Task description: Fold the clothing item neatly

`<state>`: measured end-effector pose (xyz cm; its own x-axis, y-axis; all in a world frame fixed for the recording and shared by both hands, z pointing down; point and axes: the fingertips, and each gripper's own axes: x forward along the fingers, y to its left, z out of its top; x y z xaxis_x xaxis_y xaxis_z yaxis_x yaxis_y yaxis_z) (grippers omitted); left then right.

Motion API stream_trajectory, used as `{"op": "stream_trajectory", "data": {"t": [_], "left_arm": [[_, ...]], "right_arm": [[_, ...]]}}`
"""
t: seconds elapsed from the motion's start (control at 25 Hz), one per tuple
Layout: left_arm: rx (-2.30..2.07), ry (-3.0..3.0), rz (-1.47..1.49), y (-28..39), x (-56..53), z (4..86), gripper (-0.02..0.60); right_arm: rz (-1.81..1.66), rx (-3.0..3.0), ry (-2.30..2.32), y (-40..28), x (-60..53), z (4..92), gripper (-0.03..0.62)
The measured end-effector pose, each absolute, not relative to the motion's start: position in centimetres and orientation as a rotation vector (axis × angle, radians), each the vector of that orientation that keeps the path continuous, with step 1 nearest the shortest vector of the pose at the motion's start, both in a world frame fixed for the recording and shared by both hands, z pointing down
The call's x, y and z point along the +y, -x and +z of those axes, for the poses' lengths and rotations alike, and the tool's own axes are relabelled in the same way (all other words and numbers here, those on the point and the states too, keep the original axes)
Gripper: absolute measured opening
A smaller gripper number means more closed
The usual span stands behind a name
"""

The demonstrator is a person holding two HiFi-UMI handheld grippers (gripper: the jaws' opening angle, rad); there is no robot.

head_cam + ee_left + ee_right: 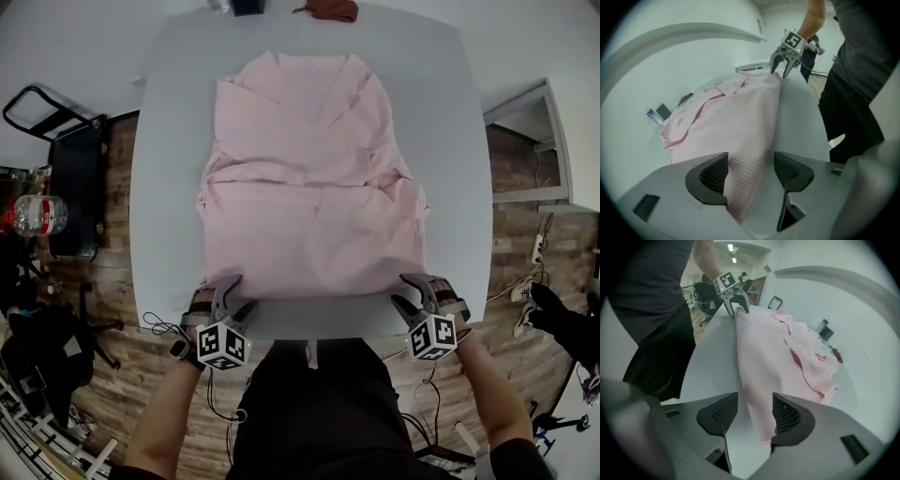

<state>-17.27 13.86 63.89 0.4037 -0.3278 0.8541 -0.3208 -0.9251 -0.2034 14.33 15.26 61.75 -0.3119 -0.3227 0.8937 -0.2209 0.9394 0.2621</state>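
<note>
Your biggest worry is the shirt [314, 187] as a whole. It lies spread on the table [169, 187] ahead of both grippers, with loose layers folded across the half farthest from them. If you lift one near corner sooner or higher than the other, I judge those layers will slide and the fold will come out crooked. The hem lies close to the table edge nearest you, just under the grippers, so any pull back toward your body could drag it off. The smaller risk is in the grip itself. The left gripper [751, 161] is open, with the hem corner between its jaws resting against only one pad and a clear gap to the other. The right gripper [754, 411] is open in the same way, with its corner lying against one pad. Close from there and you may catch only a thin edge, or a single layer, which would slip out partway through the lift. As for pose, both your forearms reach forward from your body and the grippers point steeply down. They are set well apart, one at each near corner and roughly level with each other.
</note>
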Motion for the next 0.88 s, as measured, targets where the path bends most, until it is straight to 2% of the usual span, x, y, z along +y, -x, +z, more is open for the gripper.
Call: {"op": "stream_trajectory", "data": {"t": [0.56, 0.6, 0.68, 0.88], "left_arm": [[0.492, 2.613, -1.642, 16.9, 13.5, 64.2, 0.281], [0.500, 2.613, -1.641, 16.9, 13.4, 64.0, 0.272], [0.526, 2.614, -1.632, 16.6, 13.0, 63.7, 0.163], [0.508, 2.556, -1.631, 15.6, 12.6, 64.2, 0.158]], "right_arm": [[-0.209, -1.802, -0.432, -14.7, 13.4, 63.1, 0.206], [-0.221, -1.797, -0.410, -14.5, 13.3, 63.3, 0.206], [-0.235, -1.792, -0.375, -14.5, 13.2, 63.3, 0.206], [-0.215, -1.802, -0.316, -14.5, 13.9, 63.6, 0.206]]}}
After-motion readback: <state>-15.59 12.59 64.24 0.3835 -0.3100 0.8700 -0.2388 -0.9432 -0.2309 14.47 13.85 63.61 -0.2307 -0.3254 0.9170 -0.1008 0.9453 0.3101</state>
